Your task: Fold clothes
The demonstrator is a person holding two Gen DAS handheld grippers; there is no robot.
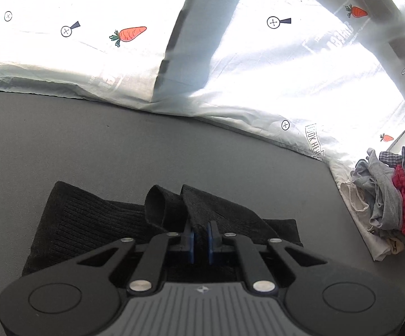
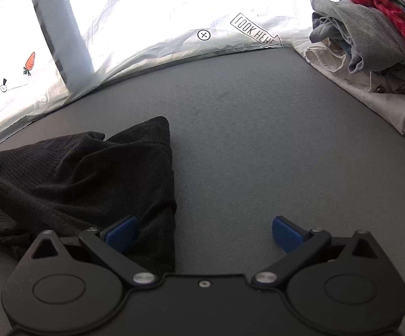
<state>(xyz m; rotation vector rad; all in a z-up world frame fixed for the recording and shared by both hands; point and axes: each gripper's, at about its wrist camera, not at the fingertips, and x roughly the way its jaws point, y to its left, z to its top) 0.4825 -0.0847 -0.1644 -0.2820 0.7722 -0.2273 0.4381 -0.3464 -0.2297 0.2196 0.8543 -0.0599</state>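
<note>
Left gripper [image 1: 201, 236]: the two blue-padded fingers are seen drawn close together, clamped on a raised fold of the dark charcoal ribbed knit garment [image 1: 90, 224].

Right gripper [image 2: 204, 233]: the blue pads [image 2: 285, 232] are held wide apart, with nothing gripped; the left pad is seen over the garment's near edge, the right pad over bare surface. Contact with the cloth cannot be told.

Garment position: the dark knit is laid bunched on the flat grey tabletop [image 2: 258, 145], low and left in the right wrist view, with one pointed corner standing up towards the white sheet.

Backdrop: a white crinkled sheet printed with orange carrots and "LOOK HERE" labels [image 1: 258, 84] is hung along the table's far edge, strongly backlit.

Pile: a heap of mixed clothes in grey, red, plaid and white [image 2: 370, 42] is stacked at the far right corner, well apart from the dark garment.
</note>
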